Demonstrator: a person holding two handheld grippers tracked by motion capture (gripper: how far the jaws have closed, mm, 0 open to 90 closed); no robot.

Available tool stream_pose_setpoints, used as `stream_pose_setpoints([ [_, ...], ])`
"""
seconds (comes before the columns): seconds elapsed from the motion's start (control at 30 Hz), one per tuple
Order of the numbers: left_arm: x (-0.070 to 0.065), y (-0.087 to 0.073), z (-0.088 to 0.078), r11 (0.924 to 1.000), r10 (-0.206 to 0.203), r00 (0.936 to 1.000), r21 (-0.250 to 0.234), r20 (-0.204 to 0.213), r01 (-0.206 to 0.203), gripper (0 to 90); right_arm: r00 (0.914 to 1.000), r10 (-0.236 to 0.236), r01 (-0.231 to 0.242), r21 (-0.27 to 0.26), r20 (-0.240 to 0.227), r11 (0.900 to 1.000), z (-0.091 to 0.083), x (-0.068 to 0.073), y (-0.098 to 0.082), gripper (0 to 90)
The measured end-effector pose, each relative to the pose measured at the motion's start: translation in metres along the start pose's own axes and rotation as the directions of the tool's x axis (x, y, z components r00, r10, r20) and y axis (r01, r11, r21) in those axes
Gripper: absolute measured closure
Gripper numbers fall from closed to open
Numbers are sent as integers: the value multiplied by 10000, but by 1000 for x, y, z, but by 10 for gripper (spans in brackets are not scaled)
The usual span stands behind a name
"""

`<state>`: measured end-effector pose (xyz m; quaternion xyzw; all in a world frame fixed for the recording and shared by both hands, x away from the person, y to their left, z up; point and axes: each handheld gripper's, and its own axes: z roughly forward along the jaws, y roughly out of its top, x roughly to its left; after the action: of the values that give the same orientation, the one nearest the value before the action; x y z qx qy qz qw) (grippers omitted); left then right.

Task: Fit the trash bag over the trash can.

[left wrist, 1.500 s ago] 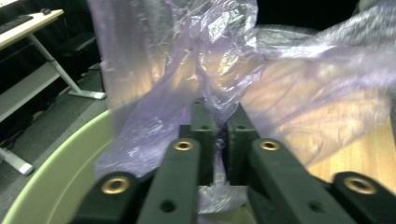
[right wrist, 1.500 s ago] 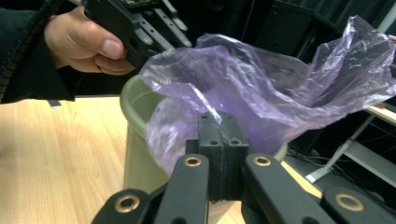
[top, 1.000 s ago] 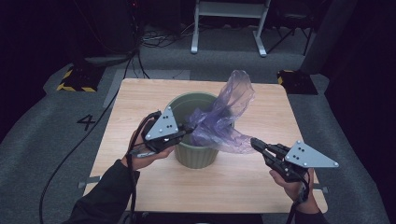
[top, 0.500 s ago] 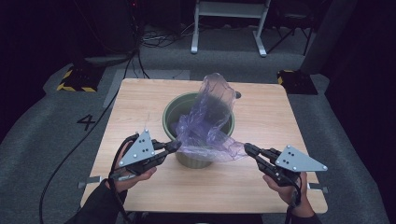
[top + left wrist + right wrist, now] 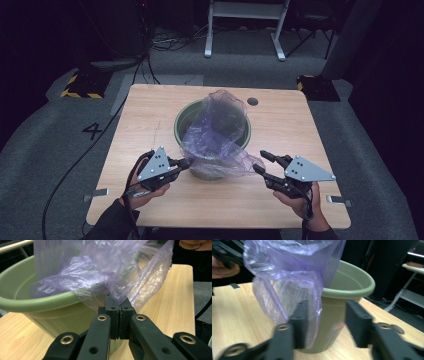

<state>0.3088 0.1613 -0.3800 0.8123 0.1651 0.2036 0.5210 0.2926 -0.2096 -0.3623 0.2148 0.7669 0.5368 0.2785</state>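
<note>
The purple bag [image 5: 216, 135] drapes over the green bin [image 5: 186, 120] at the table's [image 5: 150, 110] middle. The left claw [image 5: 119, 312] pinches its hem just outside the bin's rim; hold firm. The right claw [image 5: 324, 322], jaws just opening with film between them, should regrip the bag's loose edge beside the bin wall.

The high view looks forward and down from above the near edge of the table [image 5: 150, 115]. Each gripper view sits low and close behind its own jaws, facing the green bucket [image 5: 30, 302] and purple bag [image 5: 294, 267] from opposite sides; all three views share them.
</note>
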Motion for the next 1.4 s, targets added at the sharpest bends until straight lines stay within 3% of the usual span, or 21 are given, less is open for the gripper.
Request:
stream_pose_setpoints([
  [0.23, 0, -1, 2, 10000, 16, 10000, -3, -58, -16, 886, 9982, -530, 534, -135, 280, 9985, -2, 10, 8, 280],
  [0.33, 1, -2, 2, 10000, 10, 10000, 89, -29, -10, 882, 9948, -1000, 1005, -255, 172, 9946, -5, 10, 12, 283],
  [0.37, 1, -2, 2, 10000, 4, 10000, 86, -37, -3, 881, 9923, -1171, 1182, -265, 402, 9926, -7, 9, 14, 288],
  [0.47, 2, -2, 2, 10000, -35, 10000, 67, -40, 35, 878, 9926, -1142, 1158, -410, 403, 9924, -13, 5, 25, 289],
  [0.53, 2, -2, 3, 9999, -19, 10000, 109, -40, 20, 878, 9887, -1430, 1443, -272, 449, 9892, -12, 9, 34, 279],
  [0.7, 1, -1, 5, 9998, 21, 10000, 180, -62, -20, 878, 9861, -1610, 1609, -64, -404, 9870, 1, 20, 50, 281],
  [0.87, 4, -3, 6, 9997, -29, 10000, 253, -82, 31, 878, 9835, -1772, 1790, 526, -369, 9824, 17, 25, 55, 438],
  [0.97, 6, -5, 6, 9994, -28, 9999, 354, -118, 32, 877, 9806, -1850, 1895, 720, -650, 9792, 21, 23, 55, 625],
  [1.03, 7, -7, 6, 9993, -33, 9999, 376, -127, 38, 877, 9830, -1789, 1819, 840, -424, 9797, 22, 19, 54, 743],
  [1.13, 10, -10, 6, 9987, -154, 9998, 485, -160, 162, 877, 9902, -1378, 1389, 658, -216, 9881, 22, 7, 49, 841],
  [1.27, 15, -14, 6, 9978, -231, 9996, 612, -175, 242, 868, 9986, -427, 410, 553, 308, 9976, 21, -10, 43, 848],
  [1.4, 19, -17, 6, 9971, -379, 9991, 651, -172, 389, 836, 9947, 476, -523, 505, 908, 9974, 22, -27, 36, 847],
])
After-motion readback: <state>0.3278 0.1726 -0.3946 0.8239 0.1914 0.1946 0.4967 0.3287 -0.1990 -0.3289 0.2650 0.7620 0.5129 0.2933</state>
